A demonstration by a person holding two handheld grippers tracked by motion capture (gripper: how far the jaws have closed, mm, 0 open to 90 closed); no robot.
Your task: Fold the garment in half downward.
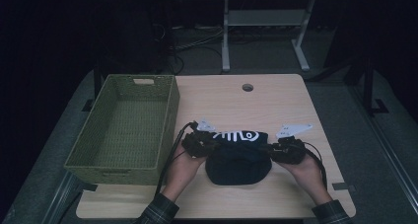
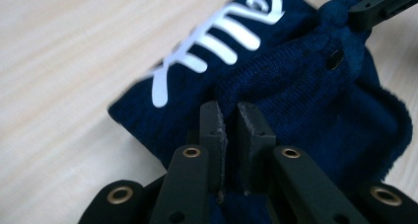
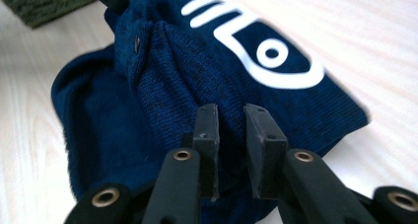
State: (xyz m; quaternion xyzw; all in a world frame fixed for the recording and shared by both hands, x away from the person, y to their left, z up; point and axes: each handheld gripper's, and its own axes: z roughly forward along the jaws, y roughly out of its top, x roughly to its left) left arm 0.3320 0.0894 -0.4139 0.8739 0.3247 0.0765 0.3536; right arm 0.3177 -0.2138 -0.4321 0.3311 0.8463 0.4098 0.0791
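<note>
Green woven basket point(image 1: 123, 128) bare inside, both tools, left point(image 2: 230, 116) and right point(image 3: 231, 116), pinching navy garment point(image 1: 239, 157) beside it

A dark blue garment point(image 1: 238, 157) with a white fish-bone print is lying on the desk point(image 1: 276, 93) toward its near edge, about midway between the left and right edges. The left gripper point(image 1: 209, 144) is meeting the garment's left end and the right gripper point(image 1: 272, 147) its right end; whether the fingers are pinching cloth cannot be told from here. A hand is gripping each tool, with plaid sleeves coming in over the near edge. A green woven basket point(image 1: 166, 130) is sitting along the desk's left edge, overhanging it.
</note>
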